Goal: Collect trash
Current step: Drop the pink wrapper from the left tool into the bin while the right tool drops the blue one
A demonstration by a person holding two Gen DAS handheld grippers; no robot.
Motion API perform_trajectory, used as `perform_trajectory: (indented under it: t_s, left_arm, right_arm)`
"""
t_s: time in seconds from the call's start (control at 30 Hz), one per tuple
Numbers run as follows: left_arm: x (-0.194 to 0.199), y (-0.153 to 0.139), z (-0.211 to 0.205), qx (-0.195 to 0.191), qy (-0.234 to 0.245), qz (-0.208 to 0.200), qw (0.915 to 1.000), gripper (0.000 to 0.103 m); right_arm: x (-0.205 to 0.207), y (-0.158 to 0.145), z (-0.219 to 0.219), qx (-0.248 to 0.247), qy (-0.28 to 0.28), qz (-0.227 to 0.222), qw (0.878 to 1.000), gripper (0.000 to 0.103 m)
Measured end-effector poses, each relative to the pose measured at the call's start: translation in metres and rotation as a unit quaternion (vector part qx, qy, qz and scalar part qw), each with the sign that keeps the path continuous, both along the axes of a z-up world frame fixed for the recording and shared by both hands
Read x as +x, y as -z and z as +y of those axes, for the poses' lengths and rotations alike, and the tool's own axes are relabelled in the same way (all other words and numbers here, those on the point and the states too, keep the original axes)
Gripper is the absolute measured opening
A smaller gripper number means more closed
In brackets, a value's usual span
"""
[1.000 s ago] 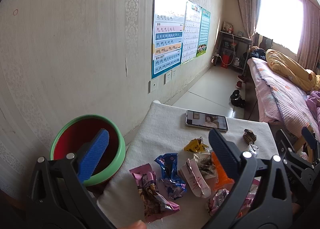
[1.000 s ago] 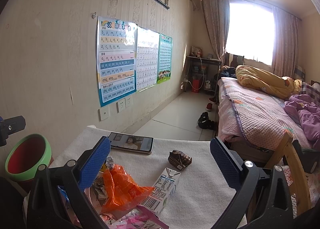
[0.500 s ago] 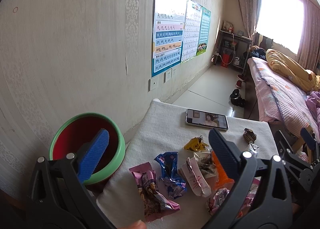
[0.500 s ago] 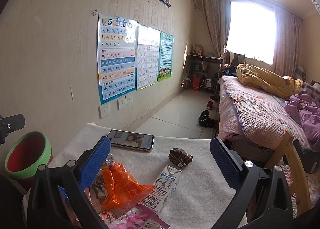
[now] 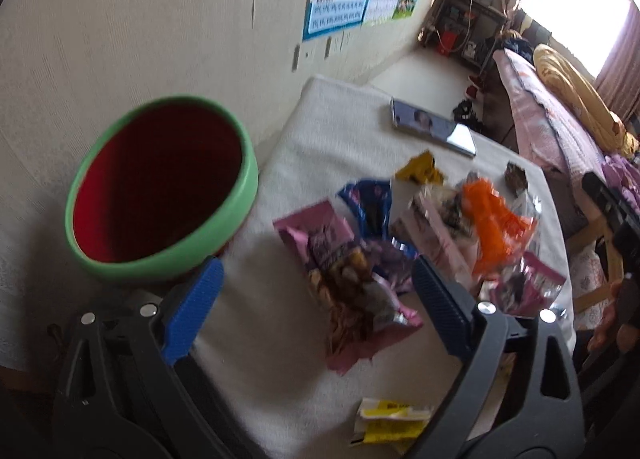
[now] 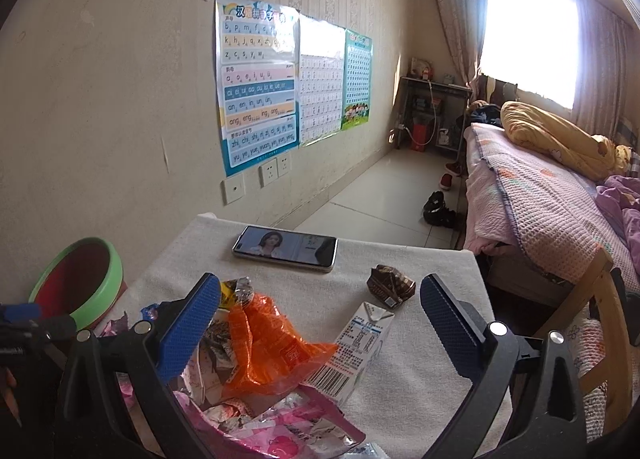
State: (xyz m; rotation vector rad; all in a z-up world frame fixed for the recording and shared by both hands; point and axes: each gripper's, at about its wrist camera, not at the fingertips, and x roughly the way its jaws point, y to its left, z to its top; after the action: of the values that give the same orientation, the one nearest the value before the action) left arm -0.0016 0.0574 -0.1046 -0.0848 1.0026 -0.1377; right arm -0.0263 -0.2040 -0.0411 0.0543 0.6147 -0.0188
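The desk [image 6: 420, 271] in front of me is draped in a white cloth, and my trash lies heaped on its near half. At its left edge, against the wall, stands the bin [image 5: 132, 259], red inside with a green rim, its mouth open toward me. A phone [image 6: 285, 248] lies flat near the far edge of the desk with its screen lit. My left tool [image 5: 316, 299] hangs over the near edge of the heap; its blue pads are wide apart and closing, and between them lies a purple snack wrapper [image 5: 344, 283], which neither pad touches as far as the blurred left view lets me tell. Behind that wrapper sit a blue wrapper [image 5: 368, 199] and a small yellow wrapper [image 5: 420, 171], and a yellow and white packet [image 5: 388, 419] lies alone at the near edge. My right tool [image 6: 320, 311] hovers with its jaws spread and grips nothing; in its view the crumpled orange bag [image 6: 276, 347] lies between the pads, with a white drink carton [image 6: 356, 351] lying on its side just beside it and pink wrappers [image 6: 280, 431] nearest me. A small brown folded wrapper [image 6: 390, 283] sits apart from the heap, between the carton and the phone.
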Motion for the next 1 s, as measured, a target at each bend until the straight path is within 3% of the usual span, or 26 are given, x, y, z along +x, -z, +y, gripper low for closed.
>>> perform_trajectory:
  t_s: [0.1,0.3,0.33,0.37,0.47,0.6,0.73,0.87,1.0]
  left_arm:
    - [-0.003,0.027,-0.007,-0.008,0.025,0.051,0.9984,0.091]
    - [0.012,0.032,-0.015,-0.045,0.028,0.060,0.9968,0.091]
    - [0.016,0.034,-0.014,-0.052,0.026,0.065,0.9962,0.084]
    - [0.019,0.039,-0.014,-0.055,0.024,0.074,0.9954,0.068]
    - [0.020,0.046,-0.009,-0.098,0.023,0.095,0.9904,0.048]
    - [0.014,0.041,-0.003,-0.099,0.013,0.085,0.9913,0.039]
    - [0.007,0.027,0.015,-0.100,-0.018,0.061,0.9930,0.038]
    - [0.001,0.008,0.035,-0.090,-0.047,0.025,0.9946,0.038]
    - [0.001,0.000,0.050,-0.085,-0.061,0.009,0.9945,0.038]
  right_arm:
    - [0.005,0.007,0.005,0.018,-0.026,0.027,0.999,0.096]
    - [0.011,0.022,0.010,0.050,-0.051,0.076,0.995,0.096]
    - [0.011,0.023,0.011,0.056,-0.055,0.082,0.993,0.096]
    - [0.011,0.024,0.012,0.063,-0.061,0.087,0.992,0.093]
    - [0.013,0.025,0.016,0.085,-0.082,0.104,0.988,0.083]
    - [0.020,0.018,0.039,0.124,-0.134,0.126,0.975,0.067]
    - [0.032,0.021,0.088,0.093,-0.195,0.168,0.962,0.061]
    - [0.049,0.048,0.120,0.083,-0.226,0.221,0.945,0.048]
    - [0.058,0.075,0.138,0.074,-0.234,0.262,0.933,0.046]
